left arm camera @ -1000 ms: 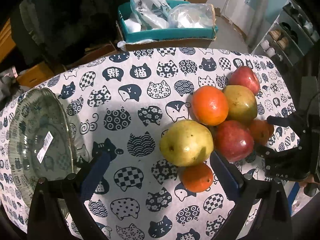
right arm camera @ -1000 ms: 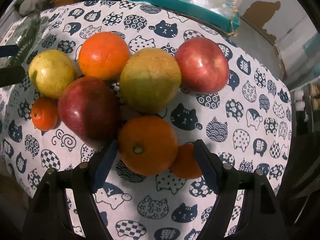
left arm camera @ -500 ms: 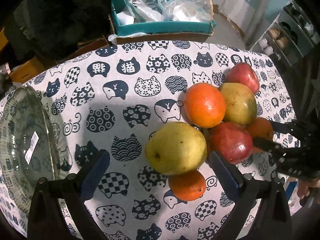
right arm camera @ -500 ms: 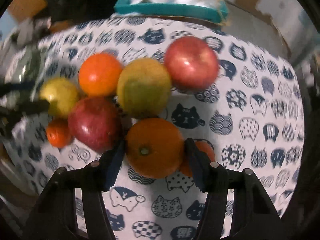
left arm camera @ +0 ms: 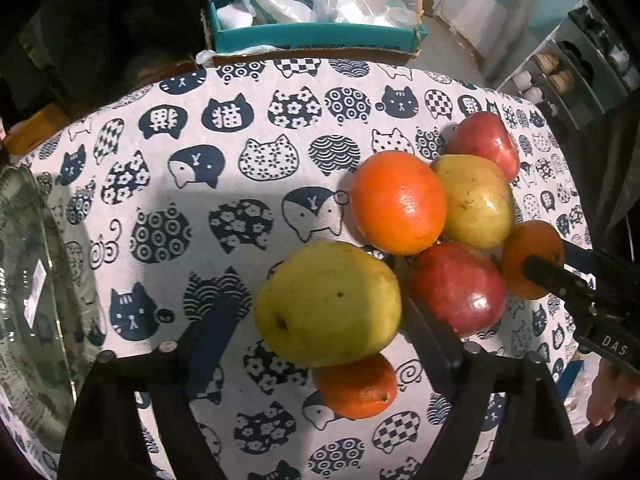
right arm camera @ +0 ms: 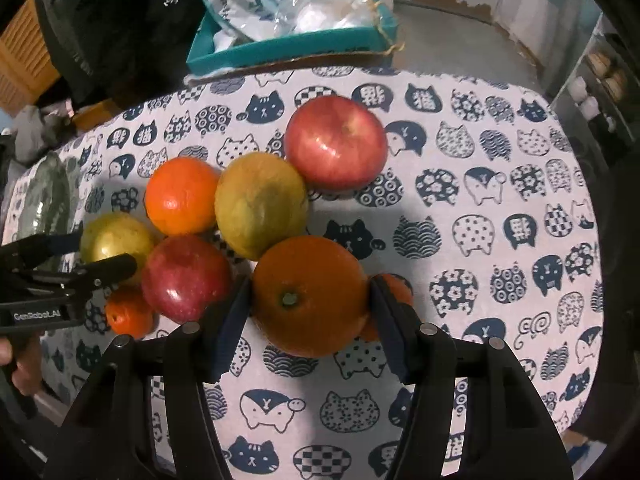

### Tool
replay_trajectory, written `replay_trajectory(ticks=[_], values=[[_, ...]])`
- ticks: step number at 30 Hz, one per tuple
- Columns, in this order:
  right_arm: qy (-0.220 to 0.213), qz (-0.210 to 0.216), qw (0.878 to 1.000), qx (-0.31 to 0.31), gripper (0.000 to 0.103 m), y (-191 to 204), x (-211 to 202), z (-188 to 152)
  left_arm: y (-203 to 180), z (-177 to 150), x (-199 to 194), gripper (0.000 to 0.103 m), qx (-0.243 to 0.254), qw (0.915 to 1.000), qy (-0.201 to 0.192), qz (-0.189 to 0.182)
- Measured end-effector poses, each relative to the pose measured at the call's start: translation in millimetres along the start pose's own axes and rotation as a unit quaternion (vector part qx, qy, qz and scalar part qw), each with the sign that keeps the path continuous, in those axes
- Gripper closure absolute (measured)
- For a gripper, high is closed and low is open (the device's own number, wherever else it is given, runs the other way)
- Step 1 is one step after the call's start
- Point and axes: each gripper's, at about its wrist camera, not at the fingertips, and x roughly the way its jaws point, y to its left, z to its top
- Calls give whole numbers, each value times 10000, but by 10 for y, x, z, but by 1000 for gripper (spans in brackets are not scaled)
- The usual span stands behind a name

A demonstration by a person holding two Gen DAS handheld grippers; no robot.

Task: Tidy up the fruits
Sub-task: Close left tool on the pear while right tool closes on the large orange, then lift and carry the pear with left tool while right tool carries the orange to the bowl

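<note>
A pile of fruit lies on the cat-print tablecloth (left arm camera: 240, 184). My left gripper (left arm camera: 320, 324) is open, with its fingers on either side of a yellow-green pear (left arm camera: 328, 304); a small orange (left arm camera: 356, 388) lies just below the pear. My right gripper (right arm camera: 310, 312) is shut on a large orange (right arm camera: 310, 296), and a small orange (right arm camera: 394, 284) sits behind its right finger. Around these lie a dark red apple (right arm camera: 186, 276), a green-yellow fruit (right arm camera: 260, 210), another orange (right arm camera: 180, 196) and a red apple (right arm camera: 336, 142).
A glass plate (left arm camera: 24, 292) sits at the table's left edge. A teal box (left arm camera: 316, 20) with plastic bags stands past the far edge. Shelves (left arm camera: 568, 64) are at the far right.
My right gripper's fingers closed in onto the large orange. My left gripper moved forward until its open fingers came alongside the pear.
</note>
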Motion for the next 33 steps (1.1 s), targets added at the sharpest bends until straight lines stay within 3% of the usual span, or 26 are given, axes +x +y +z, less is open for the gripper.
replay_trajectory(ticks=[2,14,33], values=[[-38,-46,10000,-20,43,-1,-22,-5,-33,6,-6,30,36,9999,5,-97],[-303,-221,9993,-34,43,87,-168,17,-85,-88,-182,30,252,9988,-261,343],[-1086,-336,9934,-156,43,301,-738,120,-12,-152,-983,31,224,9894,-1253,694]])
